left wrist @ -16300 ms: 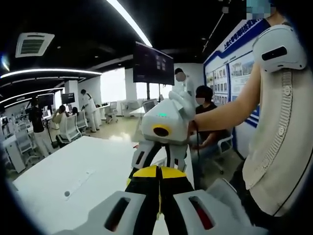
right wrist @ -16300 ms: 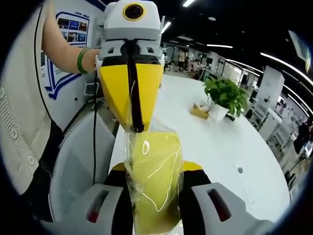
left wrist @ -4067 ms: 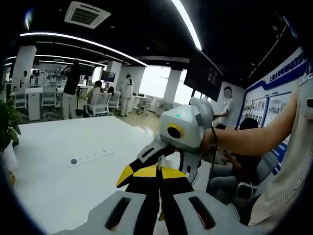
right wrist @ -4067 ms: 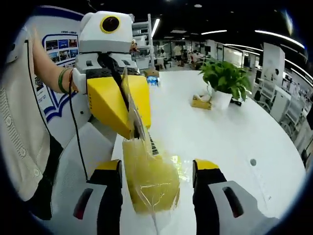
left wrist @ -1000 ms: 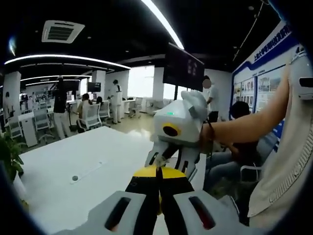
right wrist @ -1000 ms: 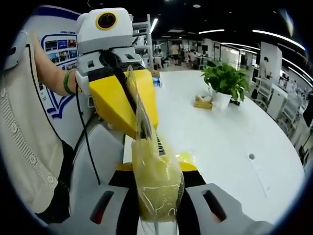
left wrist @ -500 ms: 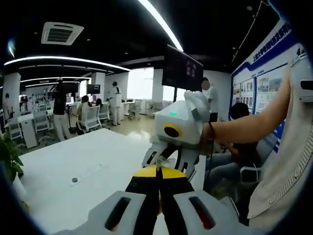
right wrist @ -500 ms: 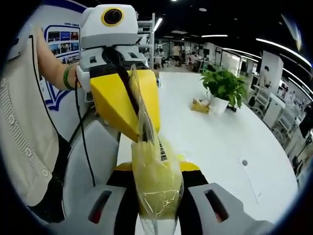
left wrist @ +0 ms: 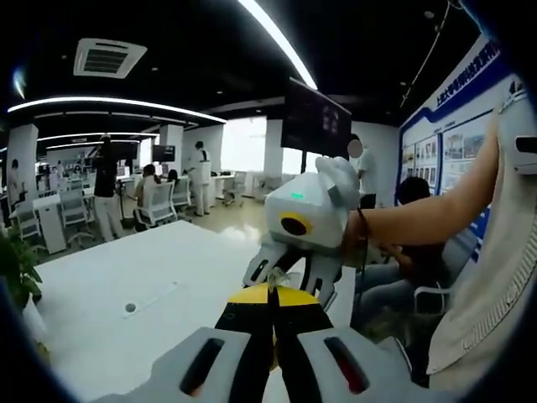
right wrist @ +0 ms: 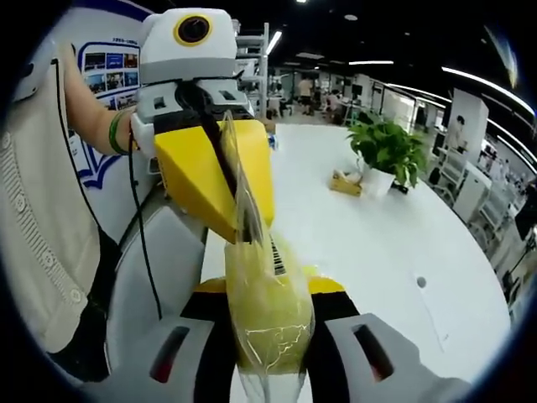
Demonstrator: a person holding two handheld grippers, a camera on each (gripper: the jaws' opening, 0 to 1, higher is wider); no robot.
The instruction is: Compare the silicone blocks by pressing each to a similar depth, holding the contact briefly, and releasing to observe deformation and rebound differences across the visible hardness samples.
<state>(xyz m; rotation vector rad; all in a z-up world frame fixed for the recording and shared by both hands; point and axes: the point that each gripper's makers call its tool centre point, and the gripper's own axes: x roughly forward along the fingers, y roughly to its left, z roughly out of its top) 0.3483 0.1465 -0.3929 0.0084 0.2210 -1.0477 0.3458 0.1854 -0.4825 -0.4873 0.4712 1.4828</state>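
A yellow silicone block (right wrist: 268,332) wrapped in a clear plastic bag sits between the jaws of my right gripper (right wrist: 268,290), which is shut on it. My left gripper (right wrist: 244,230) reaches in from the upper left, its yellow jaws shut on the bag's top edge (right wrist: 237,180). A barcode label (right wrist: 278,255) shows on the bag. In the left gripper view, my left gripper (left wrist: 270,294) is shut, with a sliver of the bag at its tips. The right gripper (left wrist: 287,277) faces it, touching tip to tip.
Both grippers hang over the near edge of a long white table (right wrist: 377,243). A potted plant (right wrist: 386,155) and a small yellow object (right wrist: 344,181) stand farther along it. A white chair back (right wrist: 151,281) is below left. A seated person (left wrist: 411,243) is behind the right gripper.
About four seconds ago my right gripper stood open around the block; it is now shut on it. Over the last second nothing has visibly moved.
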